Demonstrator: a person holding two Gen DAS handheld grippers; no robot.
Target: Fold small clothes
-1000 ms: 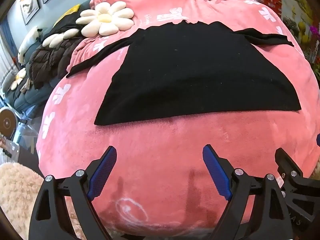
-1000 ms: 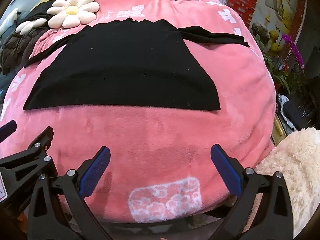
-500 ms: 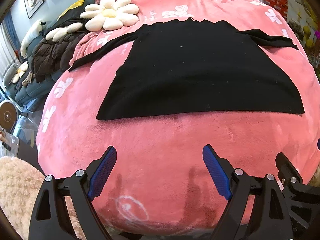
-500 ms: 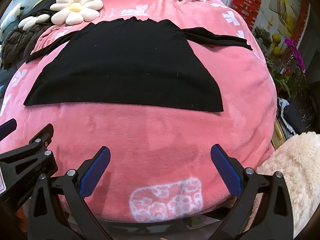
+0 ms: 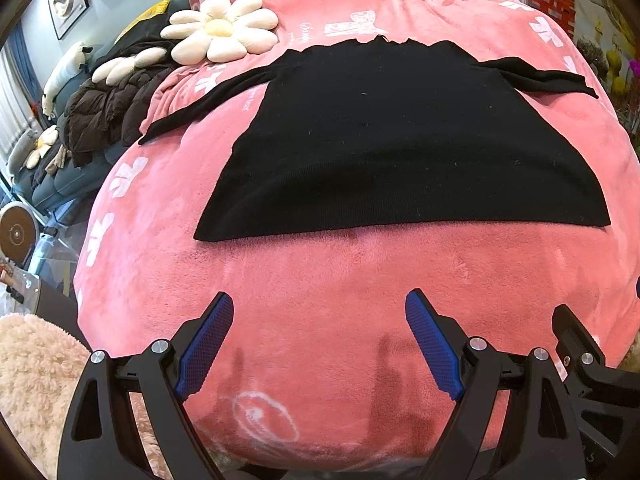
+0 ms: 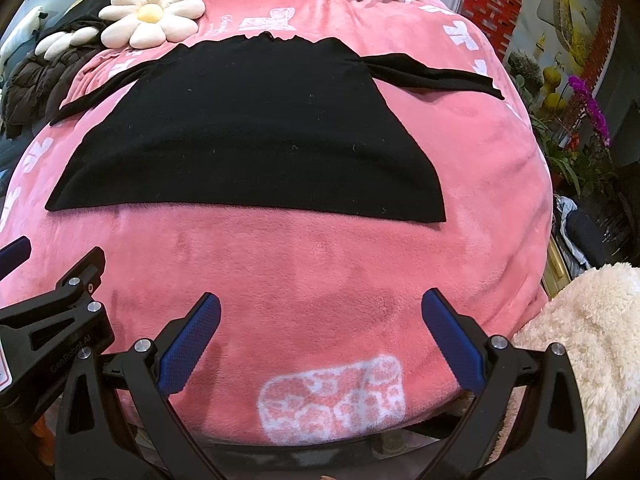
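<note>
Closer now, I've eased both grippers toward the black top (image 5: 400,152), spread flat on the pink blanket (image 5: 320,300) for folding. Left gripper (image 5: 319,346) gapes empty; right gripper (image 6: 320,340) likewise, ready for the hem.

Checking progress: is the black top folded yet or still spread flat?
Spread flat. The black top lies open on the pink blanket, both sleeves stretched out sideways, no fold visible.

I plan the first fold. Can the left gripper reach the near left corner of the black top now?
Probably yes. The left gripper is open, and only bare pink blanket lies between it and the black top; nothing blocks that corner.
</note>
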